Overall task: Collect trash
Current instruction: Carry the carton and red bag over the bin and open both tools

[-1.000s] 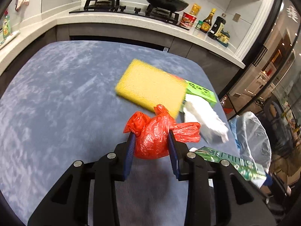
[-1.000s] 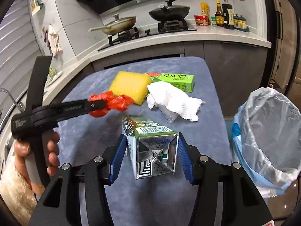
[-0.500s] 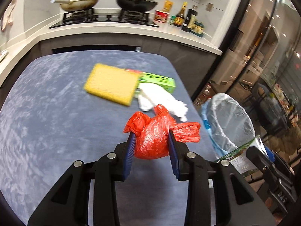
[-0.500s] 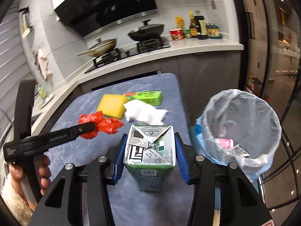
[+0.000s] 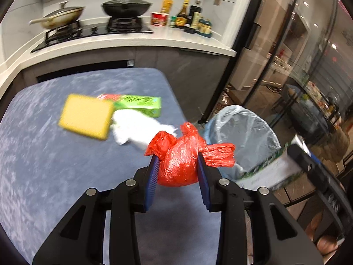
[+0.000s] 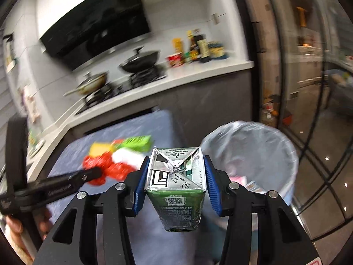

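Versus a second ago: both tongs have lifted off the bench and swung toward the bin, which now fills much more of both views. Right tongs' jaws were closing over that second, carton between them; its gable end, then pinched, now looks pressed flat.

Left to right:
- Yellow sponge (image 5: 87,116) flat on the blue bench (image 5: 44,154), same spot as before.
- Green box (image 5: 141,103) just behind the sponge, touching its far corner.
- Crumpled white tissue (image 5: 136,128) beside the sponge, in front of the box.
- Left tongs (image 5: 178,172): narrow gap, blue pads (image 5: 152,174) clamped on a knotted red plastic bag (image 5: 181,163). Bag is in the air near the bench's right edge, just short of the bin.
- Right tongs (image 6: 175,176): mid gap, pads pressing both sides of a green drink carton (image 6: 176,190), folded silver end facing the camera. Carton is held up beside the bin's rim, not over the opening.
- Trash bin (image 6: 273,145) with clear liner, on the floor right of the bench; some wrappers at the bottom.

Motion blur on the bench items.
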{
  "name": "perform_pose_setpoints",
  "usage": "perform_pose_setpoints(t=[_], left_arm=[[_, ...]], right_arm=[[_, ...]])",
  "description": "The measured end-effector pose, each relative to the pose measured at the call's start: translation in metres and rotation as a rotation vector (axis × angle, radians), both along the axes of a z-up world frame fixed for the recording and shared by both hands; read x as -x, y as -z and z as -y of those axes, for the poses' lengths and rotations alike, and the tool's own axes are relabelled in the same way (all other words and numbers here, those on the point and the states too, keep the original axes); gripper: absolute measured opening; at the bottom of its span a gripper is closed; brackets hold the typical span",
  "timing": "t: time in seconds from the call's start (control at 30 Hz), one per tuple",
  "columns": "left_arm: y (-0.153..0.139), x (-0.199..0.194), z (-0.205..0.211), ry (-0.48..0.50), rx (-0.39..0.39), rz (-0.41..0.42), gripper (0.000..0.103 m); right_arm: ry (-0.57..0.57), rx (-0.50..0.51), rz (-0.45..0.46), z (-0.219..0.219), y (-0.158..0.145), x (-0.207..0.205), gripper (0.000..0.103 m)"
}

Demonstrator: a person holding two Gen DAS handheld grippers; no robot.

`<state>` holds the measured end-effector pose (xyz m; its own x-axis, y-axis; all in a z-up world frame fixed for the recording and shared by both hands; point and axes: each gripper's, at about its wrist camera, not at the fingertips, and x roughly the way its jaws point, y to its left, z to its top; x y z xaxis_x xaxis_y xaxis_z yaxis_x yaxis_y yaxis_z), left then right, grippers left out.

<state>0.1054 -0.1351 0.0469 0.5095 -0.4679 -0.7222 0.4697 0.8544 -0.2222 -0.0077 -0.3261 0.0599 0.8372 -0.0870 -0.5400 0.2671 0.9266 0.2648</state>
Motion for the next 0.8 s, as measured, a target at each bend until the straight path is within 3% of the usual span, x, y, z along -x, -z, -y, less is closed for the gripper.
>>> perform_pose_setpoints(t=[0.27,0.7,0.8], left_arm=[[0.001,-0.007,0.065,0.1,0.012,-0.001,0.032],[0.035,-0.022,0.165,0.247,-0.053,-0.04,0.032],[0.043,-0.024,0.183,0.272,-0.058,-0.059,0.037]], right_arm=[[0.171,0.037,-0.026,0.069,0.013,-0.019,0.045],[0.246,0.004,-0.083,0.113,0.04,-0.028,0.047],[0.262,0.018,-0.077,0.117,0.037,-0.024,0.055]])
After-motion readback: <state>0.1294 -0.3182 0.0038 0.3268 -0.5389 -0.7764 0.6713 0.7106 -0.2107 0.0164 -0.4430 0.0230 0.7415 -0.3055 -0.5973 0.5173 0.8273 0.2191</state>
